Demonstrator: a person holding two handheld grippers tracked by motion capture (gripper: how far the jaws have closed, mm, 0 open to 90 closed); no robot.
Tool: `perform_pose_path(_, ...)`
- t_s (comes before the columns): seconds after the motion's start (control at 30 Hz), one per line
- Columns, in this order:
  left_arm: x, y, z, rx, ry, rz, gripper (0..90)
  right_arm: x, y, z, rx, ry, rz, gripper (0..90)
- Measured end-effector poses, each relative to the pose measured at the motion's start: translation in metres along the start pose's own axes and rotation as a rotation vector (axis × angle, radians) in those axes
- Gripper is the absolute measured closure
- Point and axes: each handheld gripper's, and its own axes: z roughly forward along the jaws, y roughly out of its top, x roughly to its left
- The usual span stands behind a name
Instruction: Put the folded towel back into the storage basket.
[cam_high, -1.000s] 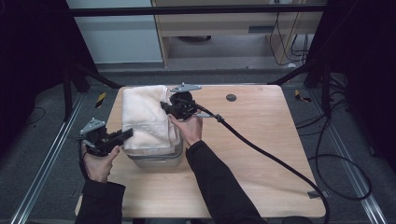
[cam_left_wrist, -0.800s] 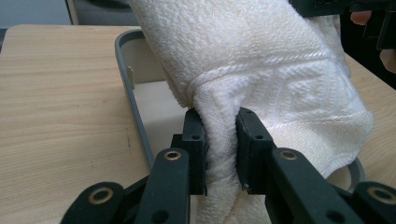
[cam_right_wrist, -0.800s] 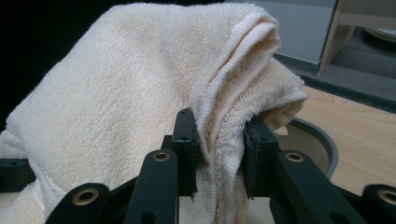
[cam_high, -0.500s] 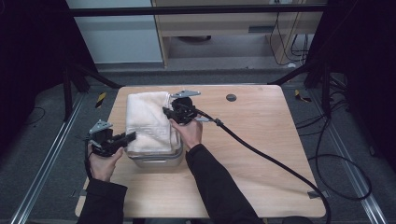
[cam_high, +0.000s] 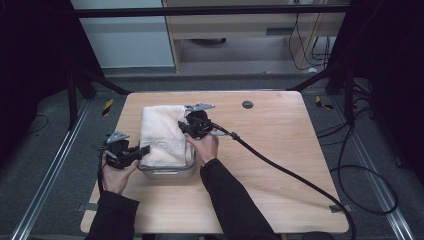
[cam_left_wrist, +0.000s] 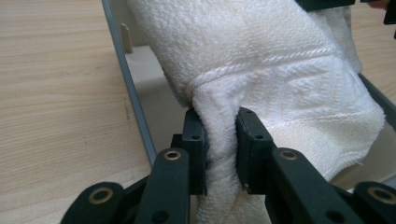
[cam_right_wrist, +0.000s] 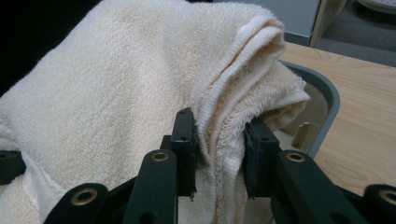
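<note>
The white towel sits folded over the grey bin, near the counter's left edge, partly hanging past the bin's far rim. The left hand-held gripper pinches a thick fold of towel at the near end. The right hand-held gripper pinches the folded edge on the other side. A fold could slip out and spill over the rim if one side drops faster. The towel hides the bottom of the bin.
</note>
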Motion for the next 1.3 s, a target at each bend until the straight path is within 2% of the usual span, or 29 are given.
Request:
perform_pose_path(0.57,0.002,-0.005,0.015,0.055,0.009,-0.006,74.4,-0.002,-0.013,0.006,0.022,-0.024,-0.028,67.7)
perform_pose_path(0.67,0.002,-0.005,0.017,0.062,0.018,-0.018,72.8,-0.001,-0.015,0.007,0.023,-0.030,-0.035,66.5)
perform_pose_path(0.8,0.001,-0.005,0.018,0.069,0.039,-0.010,69.2,-0.002,-0.016,0.009,0.025,-0.031,-0.048,64.6)
perform_pose_path(1.1,-0.003,-0.004,0.018,0.064,0.059,-0.001,62.2,-0.004,-0.017,0.011,0.042,-0.040,-0.088,61.3)
perform_pose_path(1.3,-0.004,-0.002,0.013,0.039,0.078,0.010,58.1,-0.004,-0.017,0.010,0.030,-0.054,-0.112,57.5)
